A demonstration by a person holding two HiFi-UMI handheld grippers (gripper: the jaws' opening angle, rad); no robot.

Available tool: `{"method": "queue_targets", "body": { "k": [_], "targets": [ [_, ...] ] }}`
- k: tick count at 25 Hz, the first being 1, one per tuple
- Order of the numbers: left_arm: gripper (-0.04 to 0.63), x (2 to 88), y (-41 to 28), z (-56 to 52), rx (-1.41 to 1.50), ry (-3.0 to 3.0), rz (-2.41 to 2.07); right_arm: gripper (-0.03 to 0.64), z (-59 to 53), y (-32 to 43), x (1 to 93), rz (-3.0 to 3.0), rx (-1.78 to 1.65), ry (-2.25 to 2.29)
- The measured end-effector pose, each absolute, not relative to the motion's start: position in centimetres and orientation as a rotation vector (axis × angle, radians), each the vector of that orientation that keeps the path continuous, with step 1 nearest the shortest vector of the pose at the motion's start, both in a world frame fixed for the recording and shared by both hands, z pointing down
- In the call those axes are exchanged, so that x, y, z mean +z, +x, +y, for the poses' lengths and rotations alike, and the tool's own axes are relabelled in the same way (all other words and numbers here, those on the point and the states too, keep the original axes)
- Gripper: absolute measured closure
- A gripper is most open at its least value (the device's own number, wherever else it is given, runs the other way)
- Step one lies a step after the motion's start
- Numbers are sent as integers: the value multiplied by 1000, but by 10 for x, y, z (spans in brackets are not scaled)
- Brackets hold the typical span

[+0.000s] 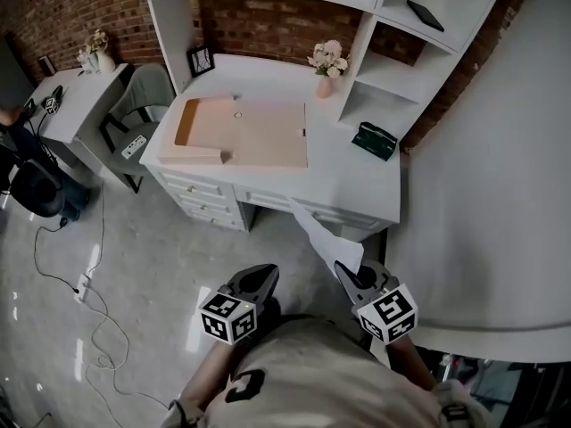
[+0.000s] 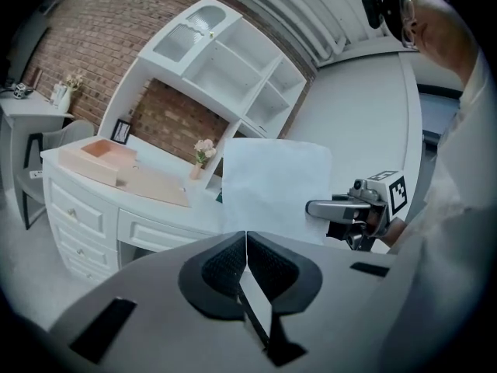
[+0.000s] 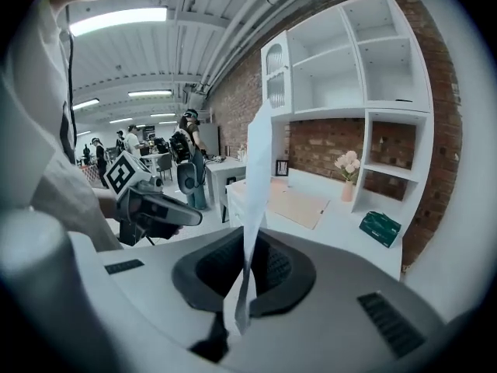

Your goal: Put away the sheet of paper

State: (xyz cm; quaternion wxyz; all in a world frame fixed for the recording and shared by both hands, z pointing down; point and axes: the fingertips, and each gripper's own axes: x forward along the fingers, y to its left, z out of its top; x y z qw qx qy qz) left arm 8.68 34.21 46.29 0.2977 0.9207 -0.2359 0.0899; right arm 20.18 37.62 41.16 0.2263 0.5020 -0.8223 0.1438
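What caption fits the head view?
Right gripper pinches a sheet of paper near the white desk, left gripper shut.

Head cam steeply down, gripper cams fwd; all share desk (image 1: 355, 178).

Box (image 1: 241, 132) on desk (image 1: 357, 181), vase (image 1: 326, 83) behind it, chair (image 1: 143, 92) left of desk, sheet of paper (image 1: 326, 239) before desk

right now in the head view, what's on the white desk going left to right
flat tan box → pink vase of flowers → dark green packet
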Motion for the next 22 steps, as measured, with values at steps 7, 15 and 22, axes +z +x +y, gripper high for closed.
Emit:
{"method": "queue_targets", "body": {
  "k": [7,15,22],
  "targets": [
    [576,467,53,326,188,2437,-682,589,363,180,409,-2243,357,1336],
    [575,477,22,310,133,2367,-751,589,349,164,405,-2241,350,1305],
    [575,478,18,295,140,2353,-787,589,333,173,409,-2226,353,1304]
  ]
}}
